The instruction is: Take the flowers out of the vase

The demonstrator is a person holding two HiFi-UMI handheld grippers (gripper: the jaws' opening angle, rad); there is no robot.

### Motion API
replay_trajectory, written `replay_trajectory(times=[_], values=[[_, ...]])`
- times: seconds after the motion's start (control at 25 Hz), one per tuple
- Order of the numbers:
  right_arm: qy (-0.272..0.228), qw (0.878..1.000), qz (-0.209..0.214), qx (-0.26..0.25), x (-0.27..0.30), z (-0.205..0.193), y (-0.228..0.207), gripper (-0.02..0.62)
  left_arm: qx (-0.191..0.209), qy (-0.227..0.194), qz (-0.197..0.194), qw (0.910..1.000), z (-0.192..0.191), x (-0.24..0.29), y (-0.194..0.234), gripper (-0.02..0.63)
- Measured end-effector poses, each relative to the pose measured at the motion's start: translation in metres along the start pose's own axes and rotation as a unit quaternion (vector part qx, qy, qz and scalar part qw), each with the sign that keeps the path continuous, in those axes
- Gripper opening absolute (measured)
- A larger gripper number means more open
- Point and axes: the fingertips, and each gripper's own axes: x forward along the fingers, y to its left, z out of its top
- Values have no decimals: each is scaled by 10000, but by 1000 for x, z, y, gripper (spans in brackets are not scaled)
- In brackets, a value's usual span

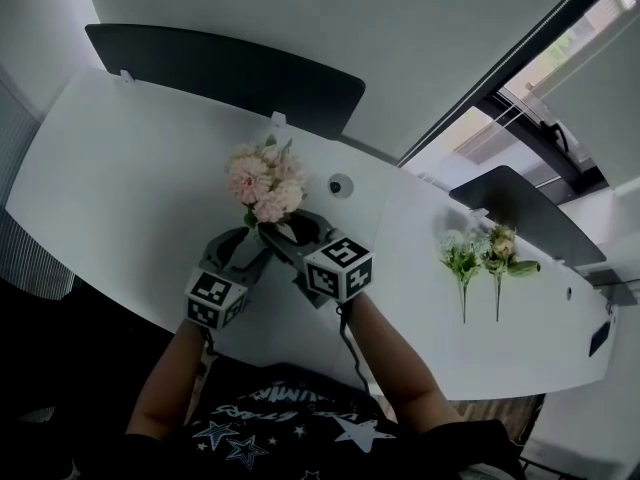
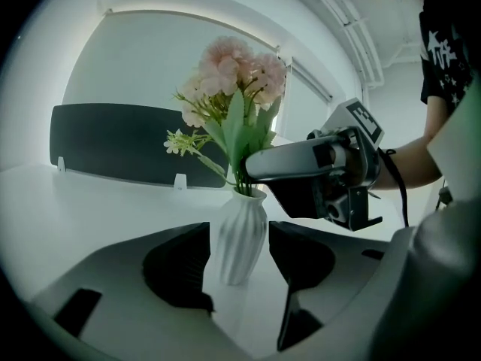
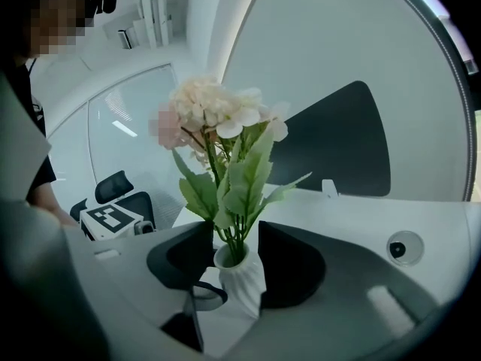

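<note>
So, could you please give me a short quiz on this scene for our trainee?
1. True or false: the flowers stand in the vase.
2. The left gripper has its jaws on either side of: A) the vase body, B) the blossoms, C) nothing.
3. How many loose flowers lie on the table to the person's right?

Key: 1 true; 2 A; 3 two.
</note>
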Motion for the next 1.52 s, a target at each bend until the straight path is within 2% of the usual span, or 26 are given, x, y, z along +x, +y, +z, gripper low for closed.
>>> replay_trajectory(times=[0.2,0.6,0.92,1.52], values=[[-36,10000,19,50,-1,-1,-4,130,122,-12,-160,9998,0,15,-2,235],[-141,9997,60,182,-1,-1,-4,98,167,-23,-220,9996,-1,19,-4,235],[-109,9998,132,62,-3,1,2,69,199,-31,-216,9996,-2,18,-3,235],[-945,9944,101,463,-35,59,6,66,212,-57,-224,9995,1,21,-3,235]])
